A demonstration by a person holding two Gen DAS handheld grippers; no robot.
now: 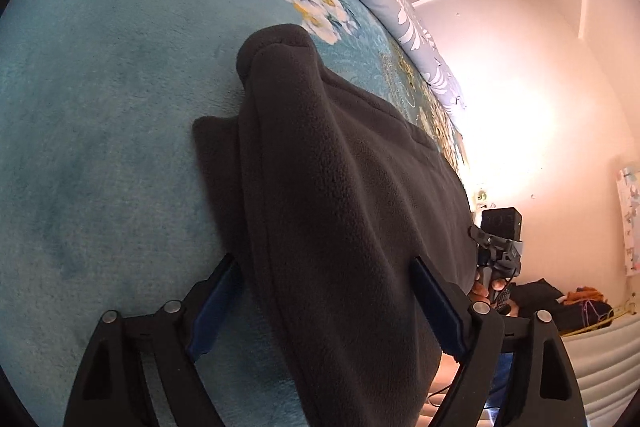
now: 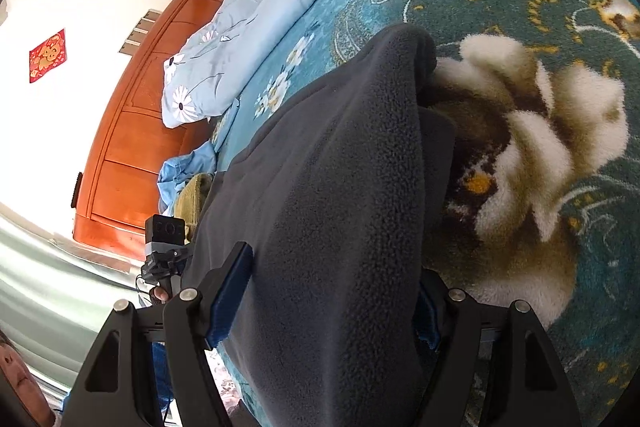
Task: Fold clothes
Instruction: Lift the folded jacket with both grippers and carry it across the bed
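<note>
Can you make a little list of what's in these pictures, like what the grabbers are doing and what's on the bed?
Garment: dark grey fleece, draped in folds
Left gripper: fleece lies between its blue pads; grip unclear
Right gripper: fleece lies between its blue pads; grip unclear
Surface: teal floral blanket
Bedding: light blue flowered quilt, bunched at the blanket's far side
Furniture: orange wooden cabinet

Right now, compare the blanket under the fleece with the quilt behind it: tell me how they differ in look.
The blanket is deep teal and plush, with gold scrolls and a big cream flower; the quilt is pale blue and smooth, with small white daisies. The blanket lies flat under the dark fleece; the quilt sits bunched and rumpled at the far edge, apart from the fleece. Both are blue, floral bedding.
</note>
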